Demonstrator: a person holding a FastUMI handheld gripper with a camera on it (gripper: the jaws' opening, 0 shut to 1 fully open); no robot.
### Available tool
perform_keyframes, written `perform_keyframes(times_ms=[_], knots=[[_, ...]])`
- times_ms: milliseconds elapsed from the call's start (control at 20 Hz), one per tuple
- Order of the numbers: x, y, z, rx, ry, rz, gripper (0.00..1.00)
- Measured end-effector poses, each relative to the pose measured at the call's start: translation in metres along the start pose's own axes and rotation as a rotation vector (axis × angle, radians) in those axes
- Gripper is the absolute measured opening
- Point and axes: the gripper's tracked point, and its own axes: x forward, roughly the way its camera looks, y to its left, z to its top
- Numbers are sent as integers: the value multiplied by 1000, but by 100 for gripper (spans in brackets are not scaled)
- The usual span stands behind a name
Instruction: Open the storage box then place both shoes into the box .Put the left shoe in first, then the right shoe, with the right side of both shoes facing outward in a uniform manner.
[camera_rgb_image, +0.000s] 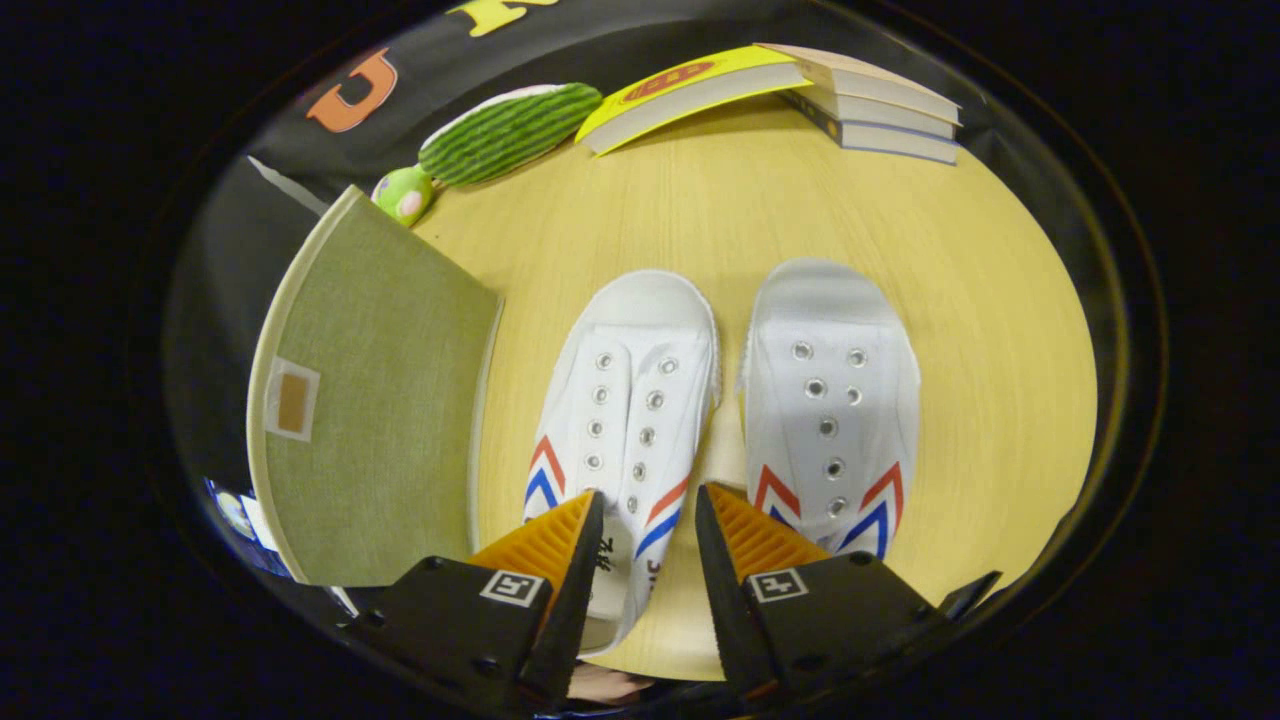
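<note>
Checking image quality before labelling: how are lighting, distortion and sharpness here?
Gripper view: even warm light, soft shadows under the books; fisheye bends the storage box and table edges; both white shoes are sharp; the open gripper straddles the left shoe's heel.

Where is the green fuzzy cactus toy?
In the gripper view the cactus toy lies at the table's far edge, beyond the shoes, between the storage box and the yellow book.
</note>
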Motion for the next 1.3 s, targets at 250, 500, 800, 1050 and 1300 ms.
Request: perform_keyframes(times_ms=[250,500,800,1050,1300], knots=[[9,1,-4,19,-1,6,45],[-1,3,-1,54,-16,26,22],[-18,18,-1,160,-18,129,7],[-79,34,-6,189,-66,191,7],[-164,69,-10,144,-160,244,7]])
